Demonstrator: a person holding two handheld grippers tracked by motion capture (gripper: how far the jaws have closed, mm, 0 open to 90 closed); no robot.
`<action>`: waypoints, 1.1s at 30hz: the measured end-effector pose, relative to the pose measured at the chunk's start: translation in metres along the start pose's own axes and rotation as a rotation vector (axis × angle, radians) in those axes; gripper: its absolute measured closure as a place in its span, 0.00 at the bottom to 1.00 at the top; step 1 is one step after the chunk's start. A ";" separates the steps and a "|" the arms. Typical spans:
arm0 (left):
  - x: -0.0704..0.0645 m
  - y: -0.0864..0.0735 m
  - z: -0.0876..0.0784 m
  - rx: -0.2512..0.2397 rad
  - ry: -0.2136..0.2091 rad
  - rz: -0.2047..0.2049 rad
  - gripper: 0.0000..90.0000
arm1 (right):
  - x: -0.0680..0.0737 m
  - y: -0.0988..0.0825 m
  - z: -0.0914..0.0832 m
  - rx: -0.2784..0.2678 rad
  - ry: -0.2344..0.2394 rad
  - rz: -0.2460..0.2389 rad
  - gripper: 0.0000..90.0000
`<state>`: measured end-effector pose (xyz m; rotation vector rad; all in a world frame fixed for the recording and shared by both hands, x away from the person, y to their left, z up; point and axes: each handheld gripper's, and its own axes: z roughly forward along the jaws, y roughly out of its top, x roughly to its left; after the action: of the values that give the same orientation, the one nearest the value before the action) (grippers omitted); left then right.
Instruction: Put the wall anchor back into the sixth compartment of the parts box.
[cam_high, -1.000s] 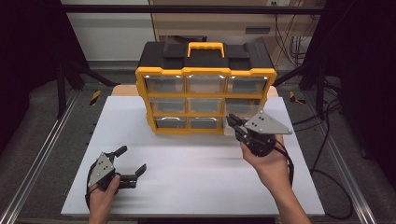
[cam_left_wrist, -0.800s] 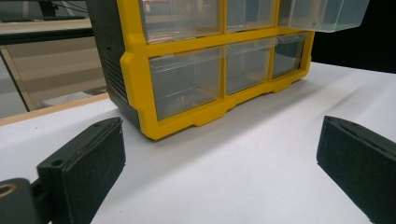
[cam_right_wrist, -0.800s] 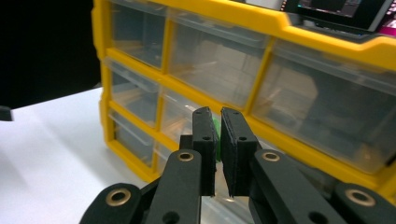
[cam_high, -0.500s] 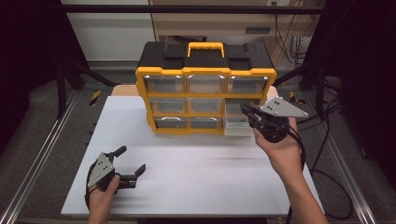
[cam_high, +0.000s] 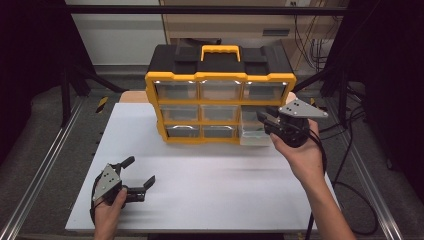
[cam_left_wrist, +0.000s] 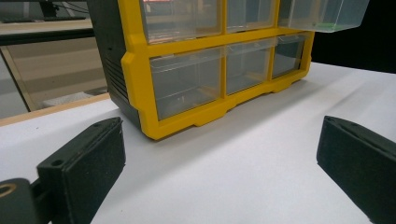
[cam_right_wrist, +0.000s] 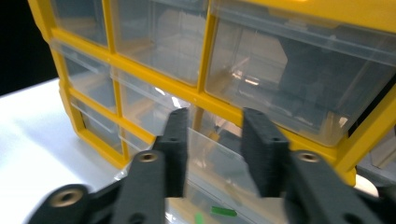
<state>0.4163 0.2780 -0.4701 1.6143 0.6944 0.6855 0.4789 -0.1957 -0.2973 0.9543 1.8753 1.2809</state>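
The organizer (cam_high: 220, 95) has a bright yellow frame around its front, a black top and black sides, and a yellow carry handle (cam_high: 220, 51) (the same yellow as the frame). Its drawers (cam_high: 219, 90) are clear, colourless plastic. The pulled-out drawer (cam_high: 254, 131) at the right is clear too, with a small green piece (cam_right_wrist: 223, 211) inside it. The tabletop (cam_high: 210, 190) is plain white, with a strip of pale wood at its far edge. The left hand-held gripper (cam_high: 138, 172) and the right hand-held gripper (cam_high: 263, 123) both have matt black jaws, and each carries a grey plate dotted with small pale marks.
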 end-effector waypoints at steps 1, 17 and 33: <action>0.000 0.000 0.000 0.000 -0.001 0.001 0.01 | 0.000 0.000 -0.002 -0.009 -0.005 0.003 0.55; -0.005 0.002 -0.003 -0.003 -0.001 0.007 0.01 | -0.005 -0.030 -0.042 -0.147 -0.009 0.105 0.06; -0.008 0.006 -0.011 -0.013 0.002 0.013 0.01 | -0.004 -0.097 -0.053 -0.153 0.047 0.134 0.04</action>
<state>0.4029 0.2782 -0.4626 1.6079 0.6804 0.6992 0.4174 -0.2475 -0.3732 0.9896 1.7437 1.5156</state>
